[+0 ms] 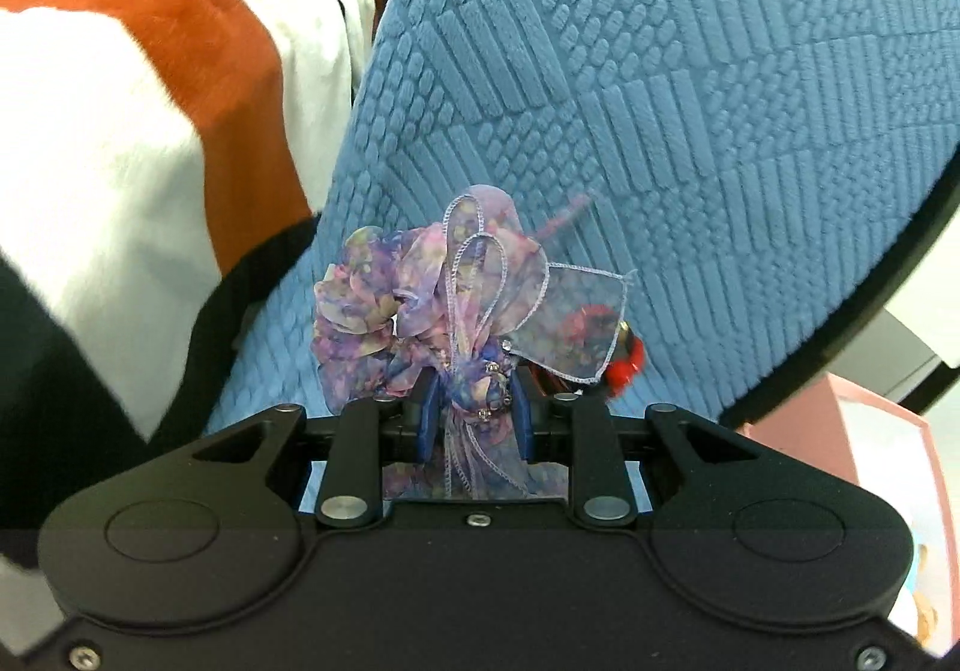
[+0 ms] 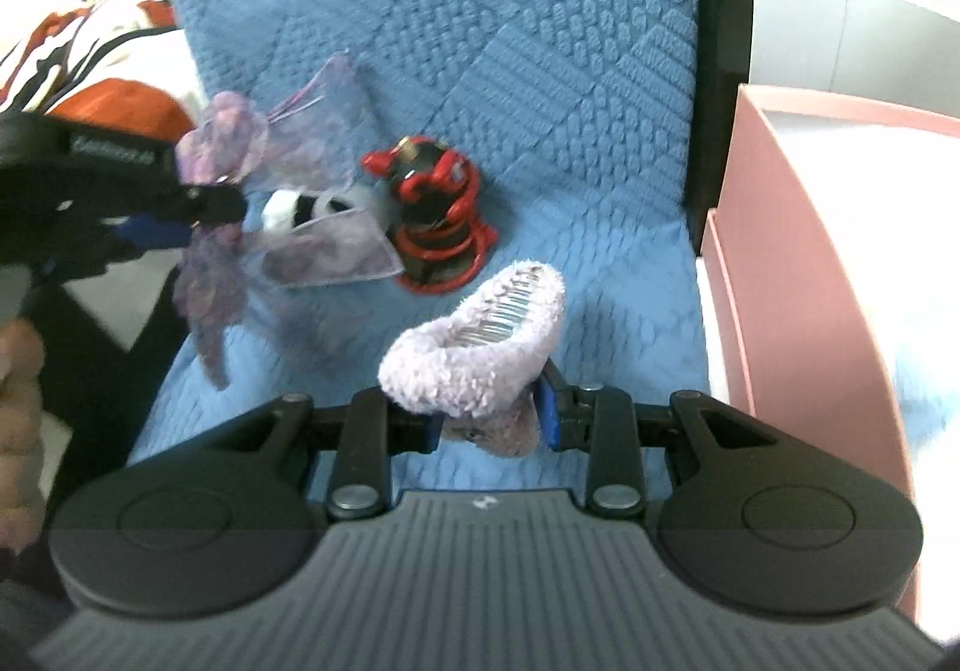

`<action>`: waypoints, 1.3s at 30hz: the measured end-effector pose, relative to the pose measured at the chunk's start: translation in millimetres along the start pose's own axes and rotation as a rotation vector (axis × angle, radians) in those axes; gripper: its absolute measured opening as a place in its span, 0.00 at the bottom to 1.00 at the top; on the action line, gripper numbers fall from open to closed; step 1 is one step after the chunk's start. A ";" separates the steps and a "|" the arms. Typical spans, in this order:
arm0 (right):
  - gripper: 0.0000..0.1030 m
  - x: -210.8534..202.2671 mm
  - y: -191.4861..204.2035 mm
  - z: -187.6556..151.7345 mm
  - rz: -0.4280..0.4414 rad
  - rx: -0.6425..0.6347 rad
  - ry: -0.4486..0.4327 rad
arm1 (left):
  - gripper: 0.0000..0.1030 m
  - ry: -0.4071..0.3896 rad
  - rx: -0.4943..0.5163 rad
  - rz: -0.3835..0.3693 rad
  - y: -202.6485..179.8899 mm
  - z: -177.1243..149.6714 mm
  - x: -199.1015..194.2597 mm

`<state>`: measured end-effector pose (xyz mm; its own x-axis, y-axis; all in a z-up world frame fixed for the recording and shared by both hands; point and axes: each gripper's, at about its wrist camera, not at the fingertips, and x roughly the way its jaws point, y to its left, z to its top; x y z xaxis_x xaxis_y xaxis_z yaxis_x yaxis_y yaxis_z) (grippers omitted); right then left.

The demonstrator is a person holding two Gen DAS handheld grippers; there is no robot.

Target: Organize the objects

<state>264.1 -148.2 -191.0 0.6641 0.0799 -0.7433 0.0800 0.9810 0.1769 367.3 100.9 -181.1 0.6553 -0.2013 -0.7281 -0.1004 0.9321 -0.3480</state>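
Observation:
My left gripper (image 1: 474, 407) is shut on a purple floral ribbon scrunchie (image 1: 456, 299) and holds it above the blue textured cushion (image 1: 660, 71). It also shows in the right wrist view, where the left gripper (image 2: 204, 215) holds the blurred scrunchie (image 2: 288, 203) at the left. My right gripper (image 2: 489, 419) is shut on a fuzzy lilac hair claw clip (image 2: 474, 347) with metal teeth. A red and black hair clip (image 2: 435, 215) lies on the cushion (image 2: 540, 41) ahead; a bit of it (image 1: 627, 365) peeks out behind the scrunchie.
A pink open box (image 2: 828, 251) stands at the right of the cushion, also showing in the left wrist view (image 1: 870, 431). A white, rust and black blanket (image 1: 150, 131) lies at the left. A black frame edge (image 2: 720, 41) borders the cushion.

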 end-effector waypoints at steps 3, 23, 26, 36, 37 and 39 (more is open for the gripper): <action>0.33 -20.0 5.8 -11.1 0.005 -0.023 -0.008 | 0.22 0.015 -0.010 -0.015 3.4 -13.3 -9.3; 0.33 -64.0 -3.2 -56.4 0.005 -0.019 0.031 | 0.22 0.136 0.003 -0.032 -5.1 -99.9 -55.1; 0.33 -61.2 -2.8 -56.0 0.004 -0.021 0.033 | 0.23 0.140 -0.012 -0.024 0.0 -95.8 -52.0; 0.33 -55.4 5.2 -46.2 0.014 -0.027 0.057 | 0.23 0.174 -0.022 -0.050 0.2 -92.8 -43.3; 0.33 -55.9 6.5 -45.6 0.011 -0.033 0.057 | 0.23 0.174 -0.023 -0.053 0.3 -92.3 -43.2; 0.33 -56.6 9.0 -44.7 0.006 -0.044 0.061 | 0.23 0.174 -0.028 -0.057 1.2 -91.2 -43.1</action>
<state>194.0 -136.0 -176.2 0.6181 0.0949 -0.7804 0.0427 0.9872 0.1539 270.6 83.2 -204.0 0.5209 -0.3053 -0.7971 -0.0890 0.9093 -0.4064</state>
